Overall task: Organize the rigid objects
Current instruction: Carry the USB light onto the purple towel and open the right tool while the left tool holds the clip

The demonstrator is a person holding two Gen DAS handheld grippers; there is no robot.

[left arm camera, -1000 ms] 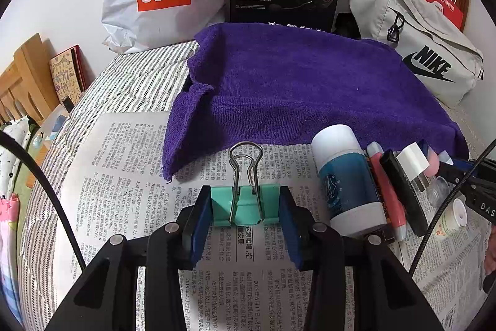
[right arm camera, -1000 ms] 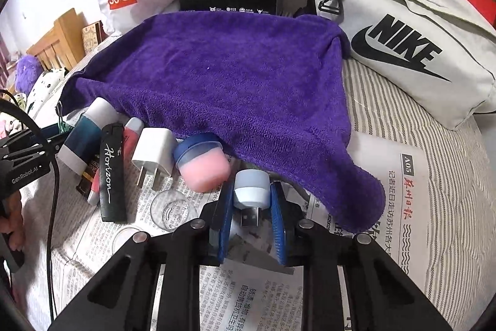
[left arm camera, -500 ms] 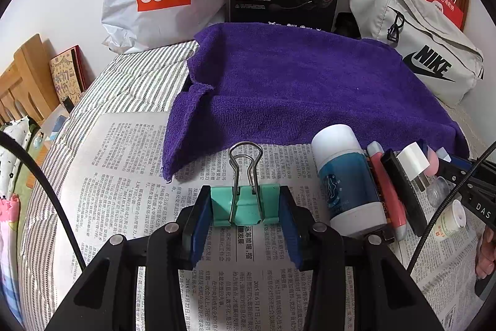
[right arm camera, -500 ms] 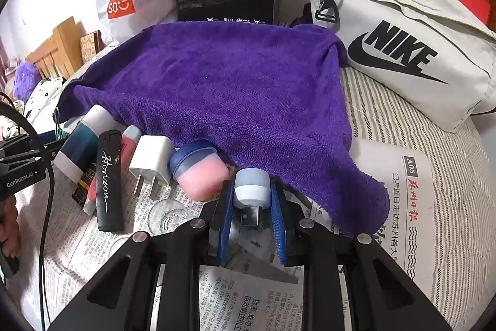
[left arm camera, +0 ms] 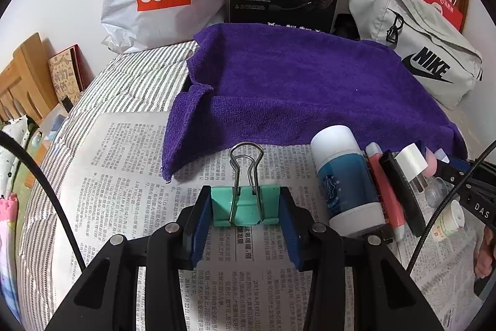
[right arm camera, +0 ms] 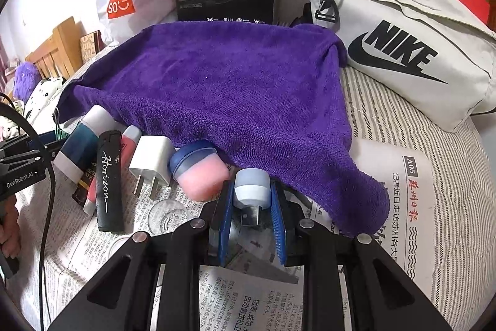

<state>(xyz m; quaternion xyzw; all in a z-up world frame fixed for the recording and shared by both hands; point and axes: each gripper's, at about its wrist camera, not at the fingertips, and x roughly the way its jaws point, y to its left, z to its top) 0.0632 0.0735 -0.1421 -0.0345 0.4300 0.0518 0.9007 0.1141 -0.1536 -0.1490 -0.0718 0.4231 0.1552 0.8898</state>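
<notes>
Lifted slightly, right gripper [right arm camera: 251, 208] pinches the pale-blue capped USB plug [right arm camera: 250, 187]; left gripper [left arm camera: 245, 214] pinches the mint-green metal binder clip [left arm camera: 245, 203]; either may twist out.

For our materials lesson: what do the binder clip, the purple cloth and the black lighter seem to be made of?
Binder clip: looks like teal-painted metal with bare wire handles that glint. Purple cloth: soft terry or microfibre, matte, with fuzzy pile and folds. Black lighter: probably plastic, smooth with a slight sheen and printed white script.
</notes>
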